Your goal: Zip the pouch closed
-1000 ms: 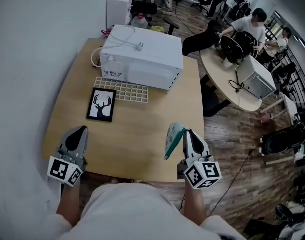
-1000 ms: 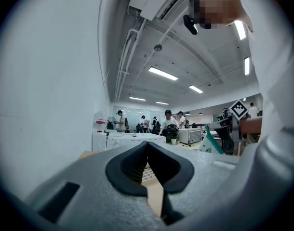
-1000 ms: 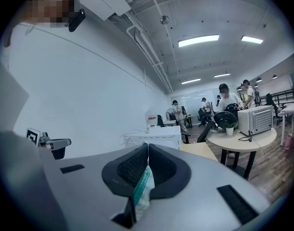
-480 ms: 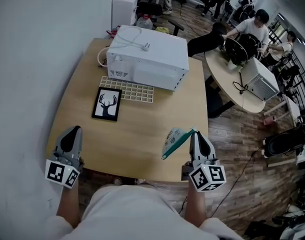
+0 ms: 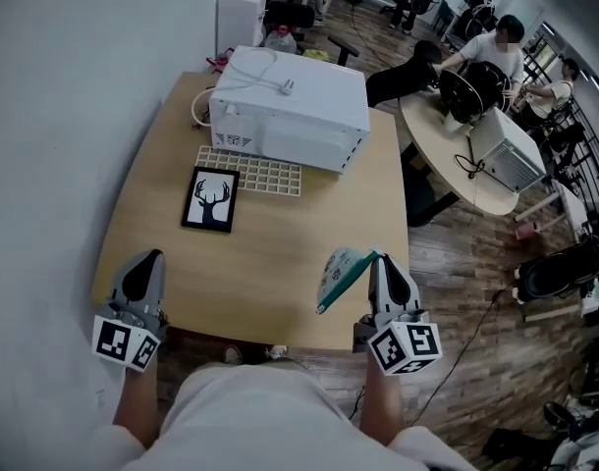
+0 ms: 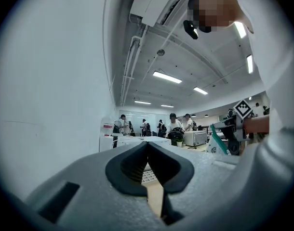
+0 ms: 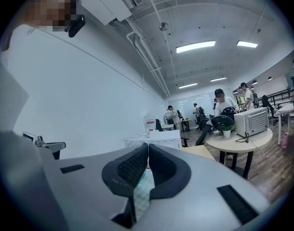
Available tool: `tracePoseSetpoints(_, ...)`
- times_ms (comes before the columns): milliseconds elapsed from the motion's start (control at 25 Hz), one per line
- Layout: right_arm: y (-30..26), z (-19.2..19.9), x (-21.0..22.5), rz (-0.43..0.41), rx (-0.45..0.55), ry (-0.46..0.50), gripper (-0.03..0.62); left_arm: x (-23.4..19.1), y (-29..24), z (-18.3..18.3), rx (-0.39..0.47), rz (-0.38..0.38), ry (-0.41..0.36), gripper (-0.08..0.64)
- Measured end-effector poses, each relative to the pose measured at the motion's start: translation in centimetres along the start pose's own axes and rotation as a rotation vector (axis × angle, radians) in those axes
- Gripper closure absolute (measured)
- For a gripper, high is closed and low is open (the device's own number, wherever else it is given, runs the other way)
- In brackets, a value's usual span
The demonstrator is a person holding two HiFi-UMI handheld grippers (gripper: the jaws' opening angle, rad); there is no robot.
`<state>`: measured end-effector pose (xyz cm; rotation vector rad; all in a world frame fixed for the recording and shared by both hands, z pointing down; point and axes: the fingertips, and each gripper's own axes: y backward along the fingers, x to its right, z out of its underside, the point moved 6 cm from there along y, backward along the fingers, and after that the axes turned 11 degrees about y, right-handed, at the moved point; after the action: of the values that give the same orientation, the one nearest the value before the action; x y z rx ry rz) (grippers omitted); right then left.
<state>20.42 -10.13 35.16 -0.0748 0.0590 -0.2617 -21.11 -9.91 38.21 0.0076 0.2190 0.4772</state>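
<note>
The right tool [image 5: 380, 263] is squeezed shut on the pouch [image 5: 341, 275]. It holds the pouch up in the air over the near right corner of the counter [image 5: 280, 234]. The left tool [image 5: 145, 263] is closed tight with nothing in it, by the near left corner. The pouch is held by one thin edge only. It might slip out and fall, or just swing about when someone tries to zip it.

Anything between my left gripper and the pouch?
No: in the head view only bare table lies between the left gripper and the pouch, held by the right gripper.
</note>
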Motion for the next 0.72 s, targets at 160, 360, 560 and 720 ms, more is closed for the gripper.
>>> tracePoseSetpoints(160,0.3,0.0,-0.6,-0.002,-0.005,0.004,0.583,0.0,0.7,0.0,0.003,0.004,0.002,0.546)
tracePoseSetpoints(360,0.6,0.2,-1.3,0.008,-0.012,0.021,0.583,-0.5,1.3,0.0,0.012,0.005,0.003,0.546)
tracePoseSetpoints(560,1.3,0.4,-1.9,0.019,-0.022,0.031,0.583,-0.2,2.0,0.3,0.014,0.022,0.007,0.546)
tracePoseSetpoints(720,1.6,0.2,-2.4,0.023,-0.014,0.040,0.584,-0.4,2.3,0.3,0.018,0.031,0.011,0.546)
